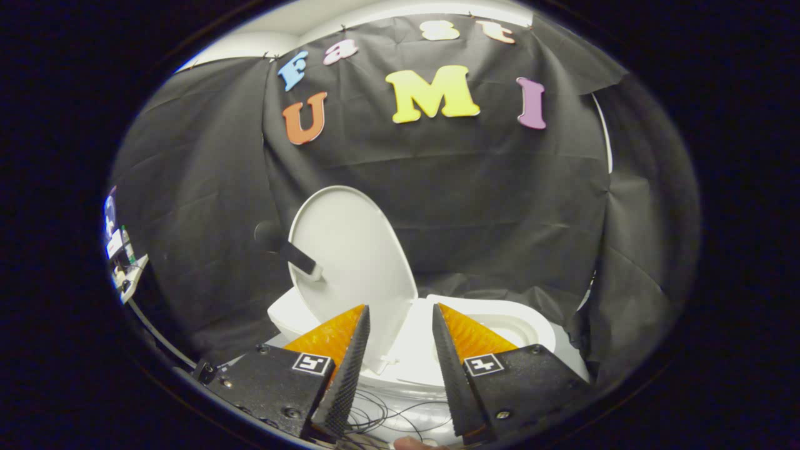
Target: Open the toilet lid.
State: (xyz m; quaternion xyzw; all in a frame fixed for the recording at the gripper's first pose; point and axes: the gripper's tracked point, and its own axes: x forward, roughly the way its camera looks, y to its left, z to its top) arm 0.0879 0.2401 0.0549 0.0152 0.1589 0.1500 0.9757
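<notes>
A white toilet point(500, 325) stands just beyond my fingers, against the black cloth wall. Its white lid point(350, 256) is raised, standing nearly upright and tilted a little, with its underside facing me. A dark handle point(294, 253) sticks out from the lid's left edge. The seat and bowl opening point(506, 322) show to the right of the lid. My gripper point(400, 309) is open, its two fingers apart with nothing between them; the lid's lower edge and hinge area lie in the gap ahead of the fingertips.
Black cloth point(487, 187) drapes behind and around the toilet on both sides. Thin dark cables point(387, 412) lie on the white surface below the fingers. Some equipment point(122, 262) stands at the far left. A fingertip point(415, 444) shows beneath the gripper.
</notes>
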